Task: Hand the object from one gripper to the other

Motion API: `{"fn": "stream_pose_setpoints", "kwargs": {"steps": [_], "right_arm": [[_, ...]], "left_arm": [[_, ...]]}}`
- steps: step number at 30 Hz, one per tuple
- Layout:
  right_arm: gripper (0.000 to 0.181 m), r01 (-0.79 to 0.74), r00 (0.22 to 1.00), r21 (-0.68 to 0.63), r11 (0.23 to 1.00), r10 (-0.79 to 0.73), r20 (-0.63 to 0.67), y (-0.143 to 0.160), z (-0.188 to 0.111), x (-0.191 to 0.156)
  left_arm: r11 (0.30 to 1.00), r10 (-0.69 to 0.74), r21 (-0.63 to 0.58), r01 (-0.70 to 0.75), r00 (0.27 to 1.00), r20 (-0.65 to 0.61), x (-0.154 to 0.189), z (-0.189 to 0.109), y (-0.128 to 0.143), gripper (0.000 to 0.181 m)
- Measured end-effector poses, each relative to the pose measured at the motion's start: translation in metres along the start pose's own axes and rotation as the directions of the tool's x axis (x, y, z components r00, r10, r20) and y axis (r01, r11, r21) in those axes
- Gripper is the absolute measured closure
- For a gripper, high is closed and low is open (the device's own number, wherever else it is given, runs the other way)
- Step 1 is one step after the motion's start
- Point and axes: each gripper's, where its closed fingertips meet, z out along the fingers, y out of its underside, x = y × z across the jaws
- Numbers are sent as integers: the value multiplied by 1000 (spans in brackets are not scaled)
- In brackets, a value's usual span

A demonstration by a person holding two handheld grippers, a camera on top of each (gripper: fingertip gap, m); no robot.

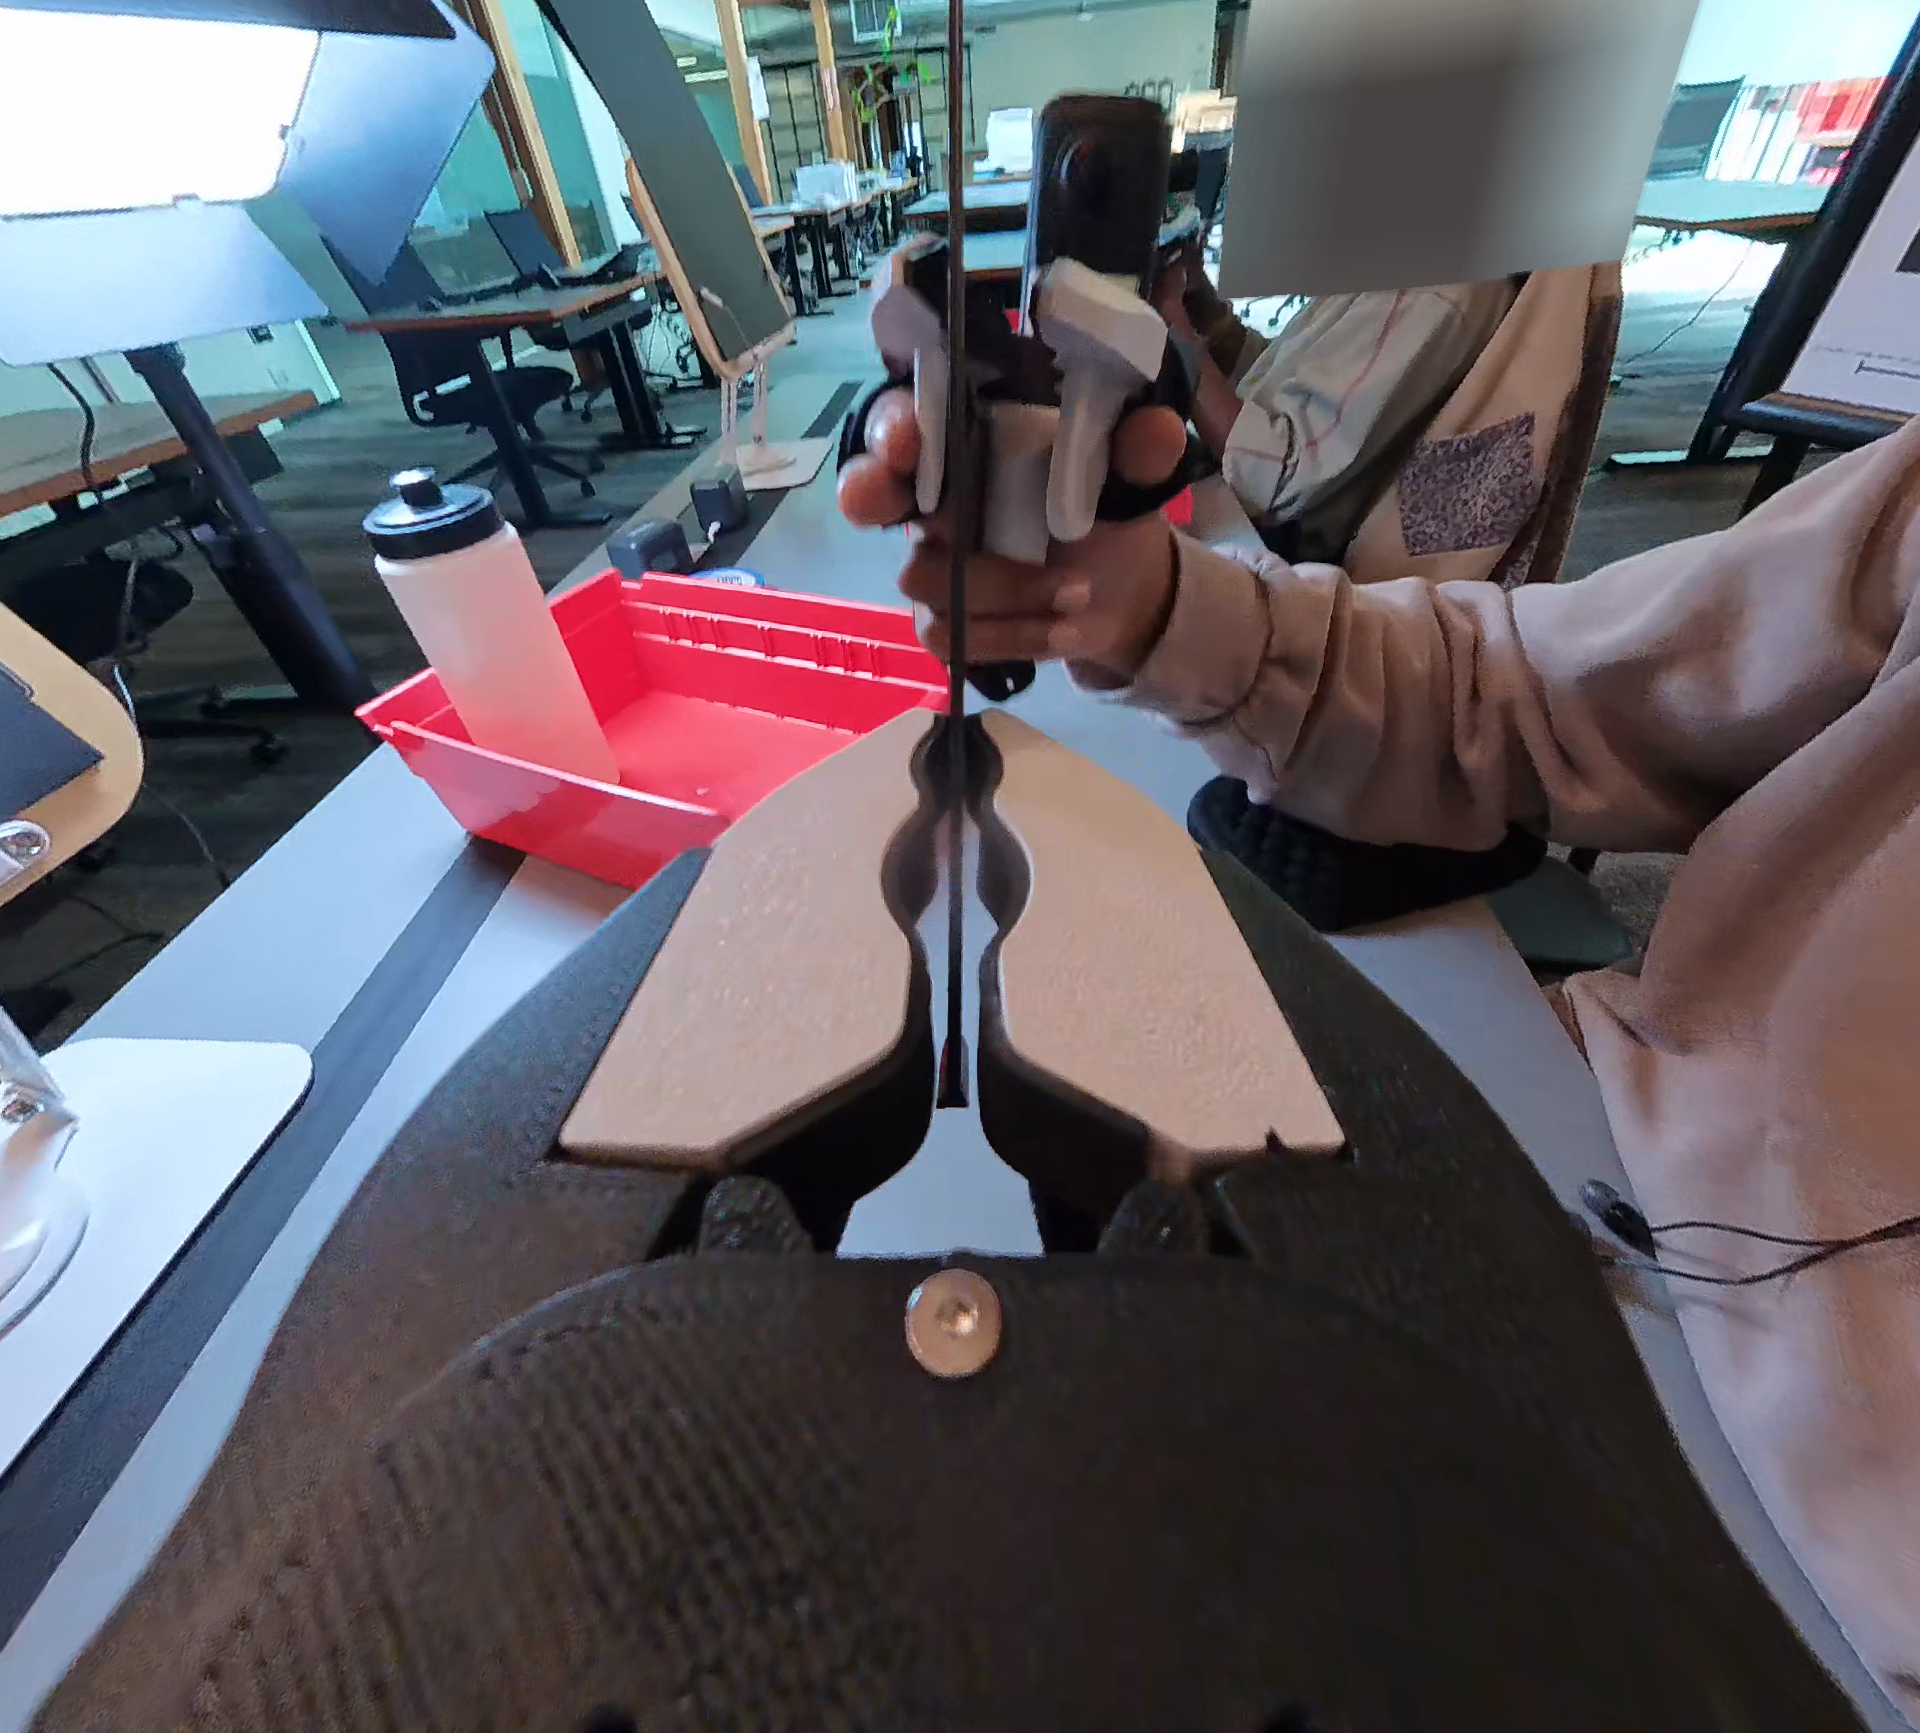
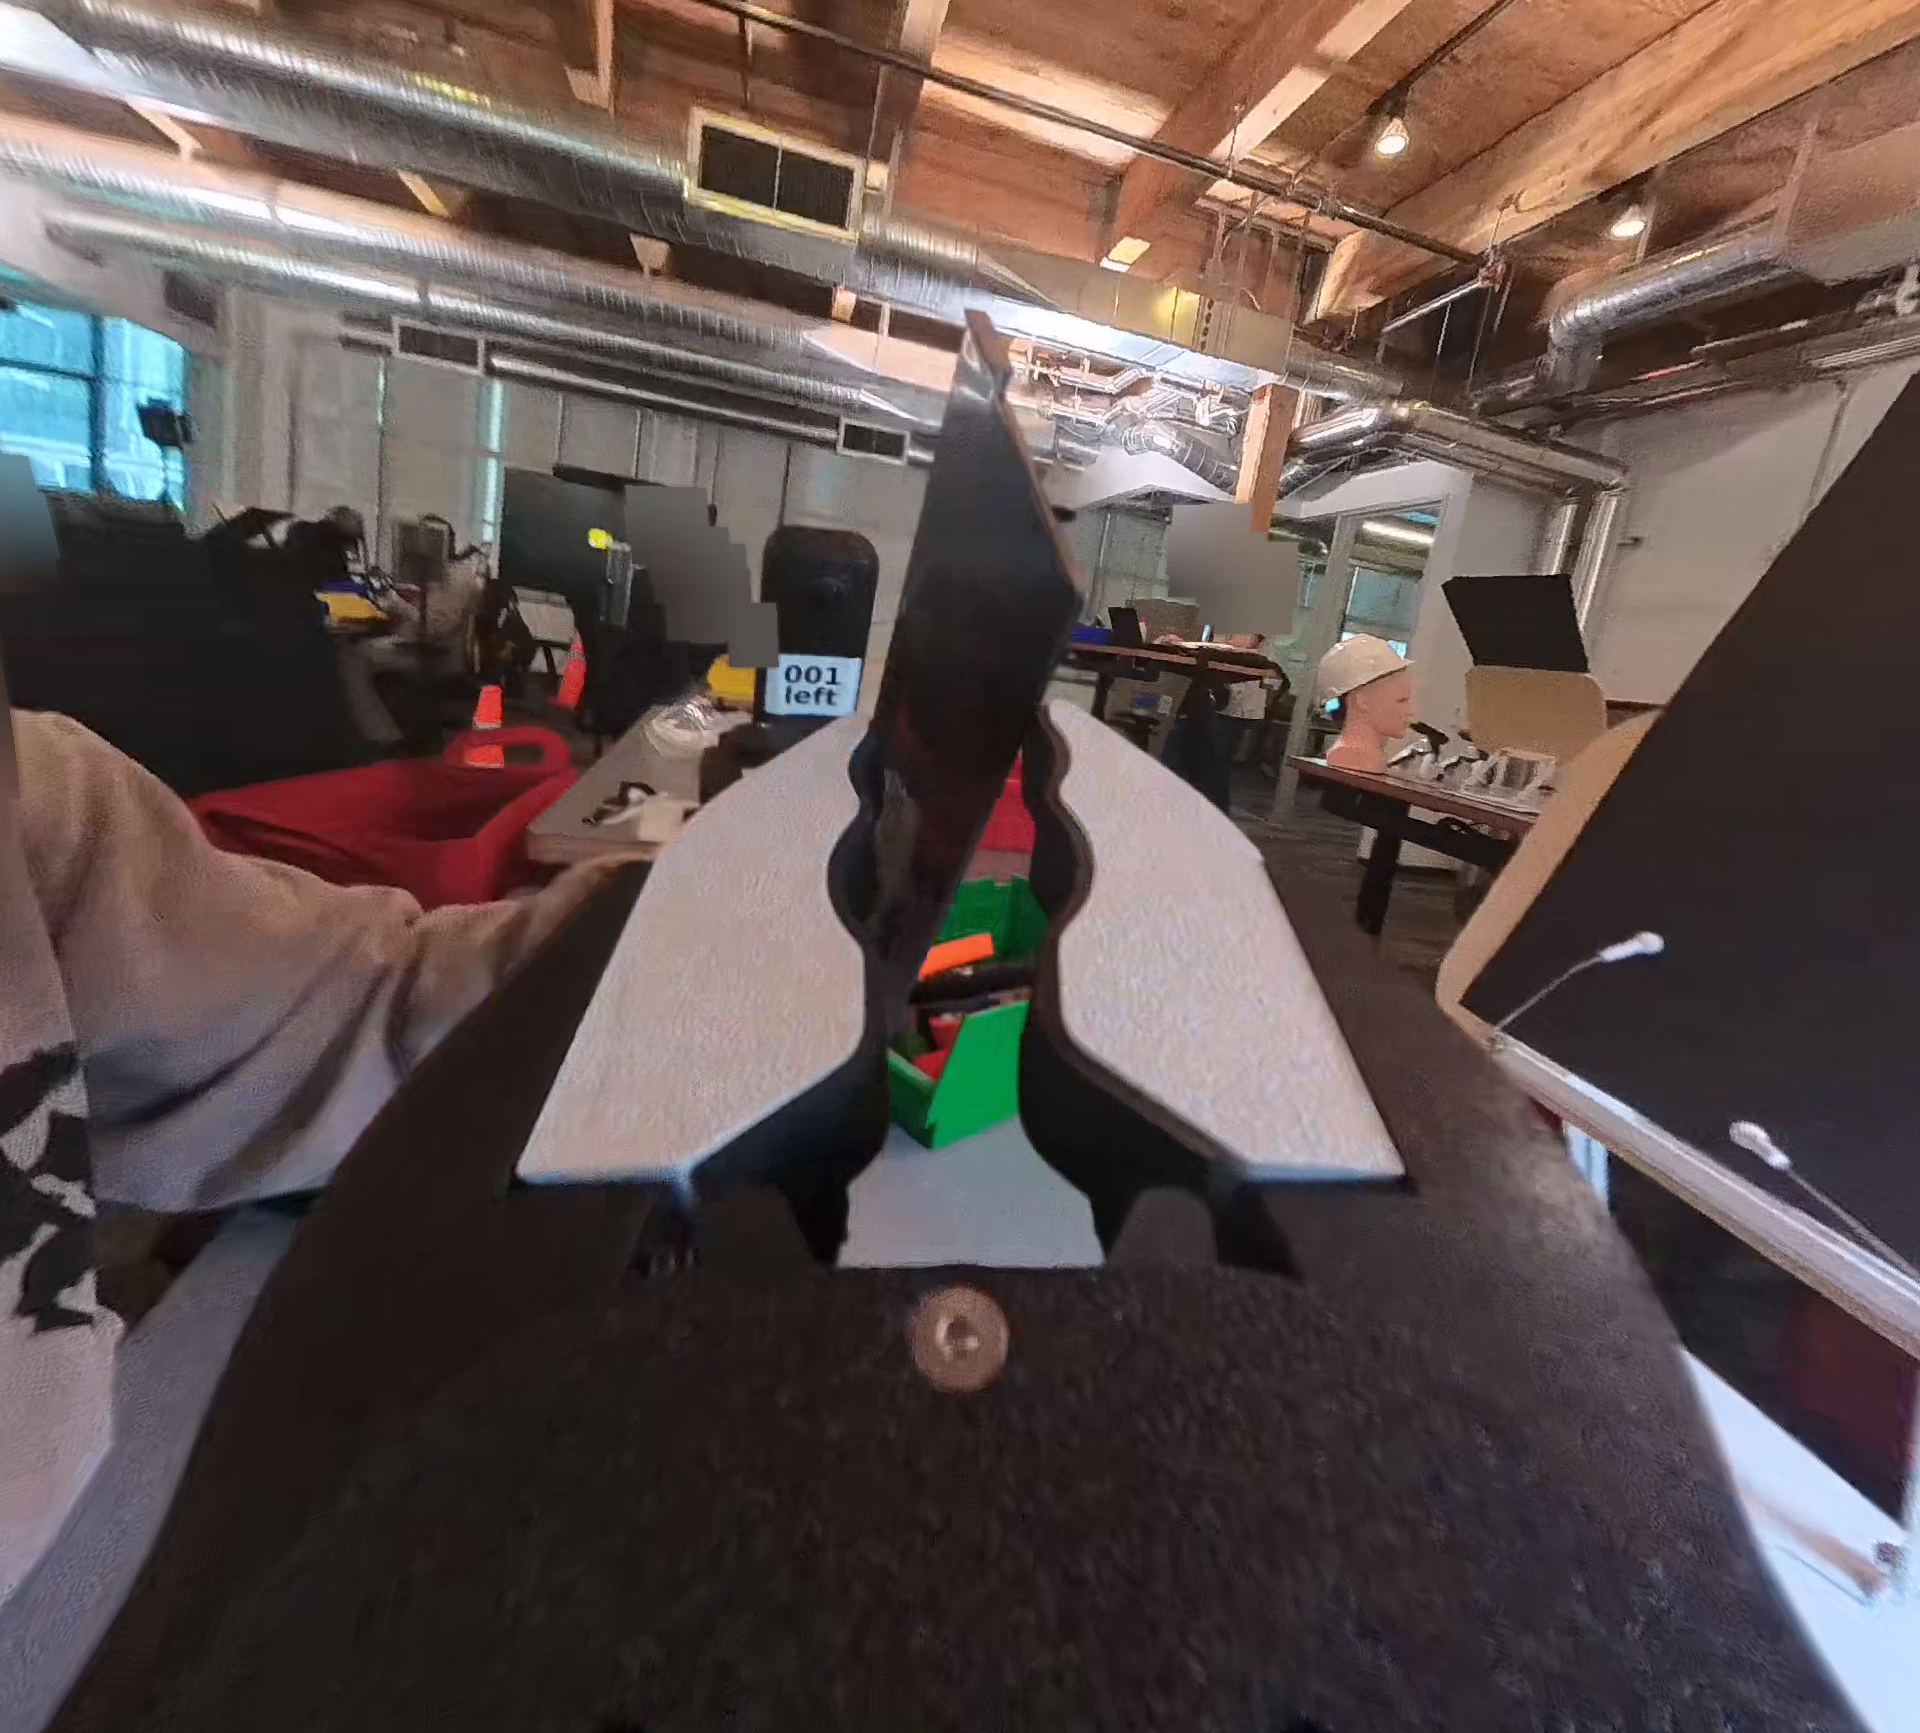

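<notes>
Left wrist view: my left tool (image 1: 954, 904) is clenched on a thin dark flat object (image 1: 954, 395), seen edge-on as a black line running from between the fingers straight up through the centre to the top of the frame. The fingers (image 1: 790, 945) are pressed nearly together, the object sandwiched between them.

Upper centre of the same view: the right tool (image 1: 997, 436), held in a person's hand (image 1: 1023, 582) with a beige sleeve (image 1: 1455, 707) coming in from the right. From here I cannot tell whether it touches the object.

Left of centre: a red bin (image 1: 665, 727) on the grey surface (image 1: 312, 894), with a white bottle (image 1: 488, 634) with a black cap standing in it.

Right wrist view: my right tool (image 2: 961, 852) has the object (image 2: 977, 634) between its fingertips as a black panel with a thin wooden edge, tilted and rising to the middle of the frame. There is a clear gap between the fingers lower down; they look closed on the panel at the tips. Through the gap I see a green bin (image 2: 966, 1081) on the surface.
</notes>
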Motion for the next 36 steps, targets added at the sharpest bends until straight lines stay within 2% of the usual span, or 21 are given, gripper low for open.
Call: {"fn": "stream_pose_setpoints", "kwargs": {"steps": [3, 6, 7, 9, 12, 14, 16, 18, 21, 26, 29, 31, 33, 36], "right_arm": [[152, 86, 996, -91, 992, -89, -23, -2, -12, 9], [151, 81, 996, -119, 990, -84, -21, -2, -20, 14], [153, 73, 997, -131, 989, -76, -13, 1, -20, 14], [172, 63, 998, -142, 988, -60, 28, 7, -19, 9], [177, -5, 996, -84, 996, 12, 89, 2, -19, 3], [179, -50, 994, 2, 999, 49, 100, -6, -18, 3], [180, -113, 988, 116, 987, 100, 116, -19, -20, 2], [180, -177, 981, 215, 960, 154, 120, -29, -22, 5], [180, -276, 960, 362, 891, 237, 147, -39, -25, 8], [180, -395, 918, 441, 806, 334, 213, -36, -19, 3], [180, -362, 932, 421, 832, 318, 173, -29, -13, 2], [180, -344, 939, 367, 864, 309, 153, -24, -11, 4], [177, -265, 964, 276, 924, 246, 101, -17, -9, 6], [161, -122, 992, 113, 986, 119, 34, -12, -12, 10]], "left_arm": [[999, -9, -49, 9, 1000, -11, 0, -1, 7, 179], [997, -14, -82, 12, 1000, -26, 2, 2, 13, 179], [996, -16, -90, 13, 999, -31, 3, 4, 15, 179], [994, -13, -112, 10, 1000, -28, 3, 6, 20, 179], [997, -20, -70, 19, 1000, -17, -1, 4, 15, 179], [1000, -24, 11, 24, 1000, -11, -2, 1, 3, 177], [996, -12, 86, 12, 1000, 1, -3, -3, -8, 166], [990, -9, 137, 10, 1000, -14, 0, -4, -15, 153], [981, -8, 193, 14, 999, -34, 7, 0, -21, 153], [966, -29, 256, 35, 999, -27, 10, 13, -21, 153], [959, -27, 281, 42, 998, -56, 13, 12, -22, 179], [971, -11, 237, 20, 999, -39, 10, 9, -20, 178], [983, -34, 180, 40, 999, -38, 6, 3, -19, 179], [996, -40, 79, 43, 998, -44, 3, -8, -14, 179]]}}
